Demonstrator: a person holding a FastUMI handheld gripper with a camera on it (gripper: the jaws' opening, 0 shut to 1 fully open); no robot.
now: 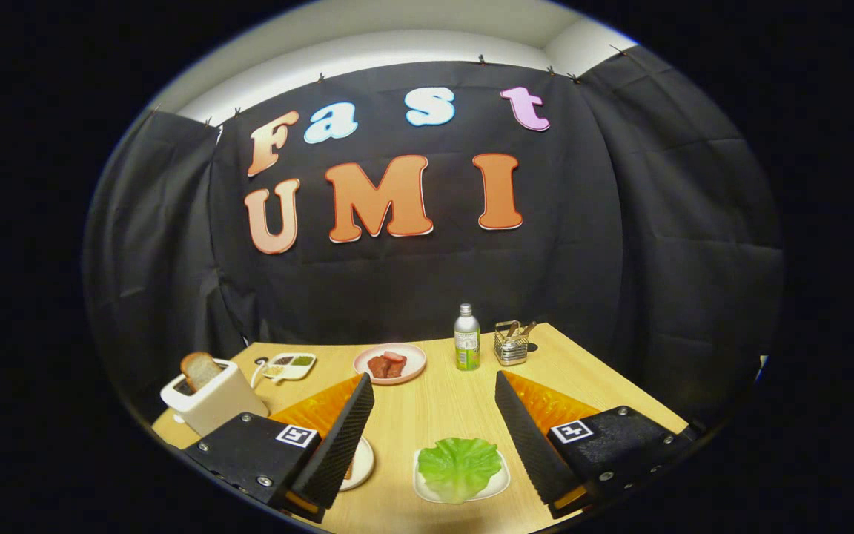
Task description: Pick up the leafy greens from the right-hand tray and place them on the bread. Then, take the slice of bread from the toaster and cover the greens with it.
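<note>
The hand-held gripper (427,437) hangs wide open and empty, with the leafy greens (459,466) untouched on their tray (496,486) between its fingers at lower centre. A plate (362,463) peeks out beside the left finger. Farther off at left, the bread slice (200,369) stands in the toaster (212,400) on the surface (434,400); apparently neither step is done.

My gripper (434,423) hangs above the table's near edge, fingers (342,437) spread wide, angled down, gripping nothing.
</note>
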